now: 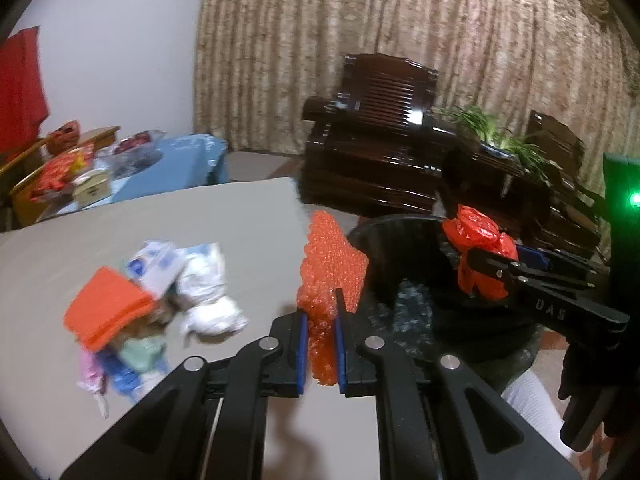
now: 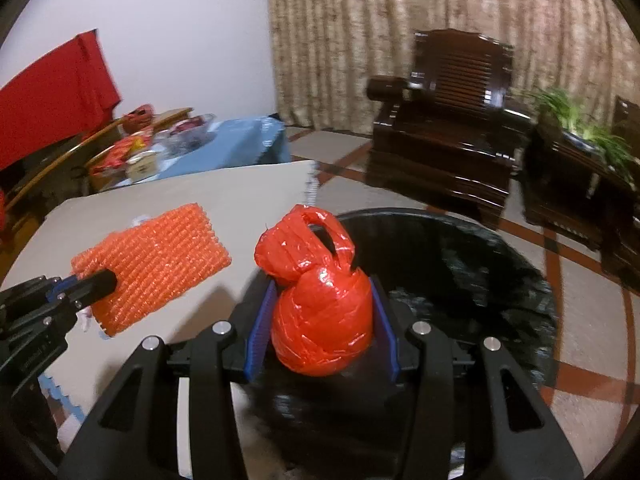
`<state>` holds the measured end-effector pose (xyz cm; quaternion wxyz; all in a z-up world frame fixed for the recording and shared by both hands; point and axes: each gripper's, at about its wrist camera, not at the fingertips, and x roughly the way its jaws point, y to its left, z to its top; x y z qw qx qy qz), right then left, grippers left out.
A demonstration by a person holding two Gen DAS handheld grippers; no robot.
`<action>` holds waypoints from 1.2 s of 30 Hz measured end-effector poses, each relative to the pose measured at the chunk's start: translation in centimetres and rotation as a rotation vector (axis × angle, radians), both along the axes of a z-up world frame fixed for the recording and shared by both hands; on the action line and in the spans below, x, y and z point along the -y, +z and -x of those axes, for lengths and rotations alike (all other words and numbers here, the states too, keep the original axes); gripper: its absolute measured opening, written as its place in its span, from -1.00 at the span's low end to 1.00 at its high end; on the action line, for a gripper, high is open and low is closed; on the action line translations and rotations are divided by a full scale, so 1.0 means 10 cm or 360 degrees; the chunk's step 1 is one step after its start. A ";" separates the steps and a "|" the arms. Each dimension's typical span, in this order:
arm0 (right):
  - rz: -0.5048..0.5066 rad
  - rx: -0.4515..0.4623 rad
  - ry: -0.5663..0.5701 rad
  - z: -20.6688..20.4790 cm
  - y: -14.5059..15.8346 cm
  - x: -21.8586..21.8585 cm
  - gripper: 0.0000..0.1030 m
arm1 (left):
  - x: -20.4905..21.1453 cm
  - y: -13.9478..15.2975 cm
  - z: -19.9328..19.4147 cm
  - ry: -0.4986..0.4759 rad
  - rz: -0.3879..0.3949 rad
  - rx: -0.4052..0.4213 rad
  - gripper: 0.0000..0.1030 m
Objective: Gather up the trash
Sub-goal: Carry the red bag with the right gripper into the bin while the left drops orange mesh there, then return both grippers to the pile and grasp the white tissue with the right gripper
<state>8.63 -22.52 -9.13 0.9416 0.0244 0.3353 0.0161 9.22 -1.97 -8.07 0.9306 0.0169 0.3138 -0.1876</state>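
Note:
My left gripper [image 1: 322, 350] is shut on a sheet of orange bubble wrap [image 1: 330, 270], held up near the table's right edge; the sheet also shows in the right wrist view [image 2: 156, 268]. My right gripper [image 2: 322, 328] is shut on a knotted red plastic bag [image 2: 320, 304], over the near rim of a black-lined trash bin [image 2: 460, 272]. In the left wrist view the red bag [image 1: 478, 248] hangs above the bin [image 1: 400, 248]. A pile of trash lies on the grey table [image 1: 240, 224]: an orange sponge-like piece [image 1: 106, 306], white crumpled bags [image 1: 200, 280], pastel wrappers [image 1: 120, 364].
A dark wooden armchair [image 2: 448, 128] and a side table with a green plant [image 2: 580, 128] stand behind the bin. A blue-covered table with snacks [image 1: 132, 160] sits at the back left. A patterned curtain [image 1: 400, 20] covers the far wall.

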 end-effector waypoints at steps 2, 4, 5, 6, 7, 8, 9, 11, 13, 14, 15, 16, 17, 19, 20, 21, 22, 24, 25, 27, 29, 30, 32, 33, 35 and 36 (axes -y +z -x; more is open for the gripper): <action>0.0013 -0.0007 -0.0049 0.01 -0.03 0.13 -0.14 | 0.18 -0.01 -0.07 -0.0053 -0.0002 -0.0008 -0.79; 0.0017 -0.0018 -0.0092 0.00 -0.06 0.23 -0.14 | 0.34 -0.03 -0.13 -0.0102 0.0003 -0.0024 -0.79; 0.0017 -0.0022 -0.0110 0.01 -0.07 0.27 -0.14 | 0.39 -0.05 -0.14 -0.0116 0.0003 -0.0026 -0.79; 0.0021 -0.0026 -0.0131 0.01 -0.09 0.34 -0.13 | 0.49 -0.05 -0.17 -0.0142 0.0001 -0.0029 -0.79; 0.0025 -0.0031 -0.0143 0.00 -0.10 0.35 -0.13 | 0.55 -0.06 -0.19 -0.0160 -0.0005 -0.0030 -0.79; 0.0030 -0.0034 -0.0154 0.01 -0.13 0.39 -0.12 | 0.63 -0.07 -0.21 -0.0182 -0.0011 -0.0031 -0.78; 0.0034 -0.0039 -0.0171 0.01 -0.15 0.43 -0.12 | 0.69 -0.07 -0.23 -0.0199 -0.0013 -0.0033 -0.78; 0.0035 -0.0046 -0.0192 0.02 -0.19 0.49 -0.11 | 0.77 -0.08 -0.27 -0.0225 0.0000 -0.0049 -0.76; 0.0041 -0.0054 -0.0218 0.02 -0.23 0.55 -0.03 | 0.86 -0.10 -0.32 -0.0249 0.0009 -0.0065 -0.54; 0.0049 -0.0056 -0.0236 0.02 -0.25 0.58 0.12 | 0.89 -0.11 -0.34 -0.0259 0.0008 -0.0074 -0.41; 0.0054 -0.0055 -0.0251 0.01 -0.25 0.60 0.29 | 0.91 -0.12 -0.36 -0.0265 0.0013 -0.0085 -0.19; 0.0059 -0.0049 -0.0267 0.02 -0.26 0.62 0.36 | 0.89 -0.13 -0.36 -0.0263 0.0020 -0.0093 -0.10; 0.0064 -0.0045 -0.0274 0.03 -0.26 0.63 0.47 | 0.87 -0.13 -0.37 -0.0259 0.0025 -0.0099 -0.08; 0.0079 -0.0030 -0.0297 0.06 -0.26 0.65 0.69 | 0.82 -0.13 -0.37 -0.0236 0.0022 -0.0095 0.09; 0.0081 -0.0025 -0.0302 0.06 -0.26 0.65 0.72 | 0.79 -0.14 -0.36 -0.0220 0.0019 -0.0091 0.14; 0.0076 -0.0026 -0.0304 0.07 -0.26 0.66 0.77 | 0.76 -0.13 -0.36 -0.0204 0.0018 -0.0087 0.20; 0.0067 -0.0029 -0.0304 0.07 -0.26 0.65 0.80 | 0.71 -0.13 -0.35 -0.0183 0.0015 -0.0083 0.30; 0.0031 -0.0024 -0.0303 0.08 -0.25 0.63 0.86 | 0.60 -0.09 -0.33 -0.0134 0.0005 -0.0065 0.45; 0.0017 -0.0019 -0.0300 0.08 -0.23 0.61 0.87 | 0.55 -0.09 -0.33 -0.0114 -0.0001 -0.0053 0.55; 0.0003 -0.0009 -0.0284 0.07 -0.20 0.55 0.88 | 0.43 -0.07 -0.30 -0.0058 -0.0020 -0.0021 0.68; 0.0000 0.0004 -0.0244 0.05 -0.16 0.43 0.89 | 0.27 -0.05 -0.27 0.0002 -0.0034 0.0006 0.75; -0.0002 0.0008 -0.0228 0.04 -0.14 0.38 0.89 | 0.17 -0.03 -0.24 0.0043 -0.0046 0.0025 0.80; -0.0010 0.0019 -0.0171 0.01 -0.11 0.25 0.89 | 0.01 -0.02 -0.21 0.0110 -0.0069 0.0054 0.81; -0.0011 0.0025 -0.0136 -0.01 -0.10 0.16 0.89 | -0.06 -0.01 -0.20 0.0139 -0.0079 0.0065 0.82; -0.0010 0.0033 -0.0071 -0.06 -0.08 -0.01 0.89 | -0.25 0.00 -0.18 0.0230 -0.0102 0.0089 0.82; -0.0009 0.0035 -0.0049 -0.07 -0.07 -0.08 0.89 | -0.35 0.00 -0.18 0.0272 -0.0110 0.0096 0.82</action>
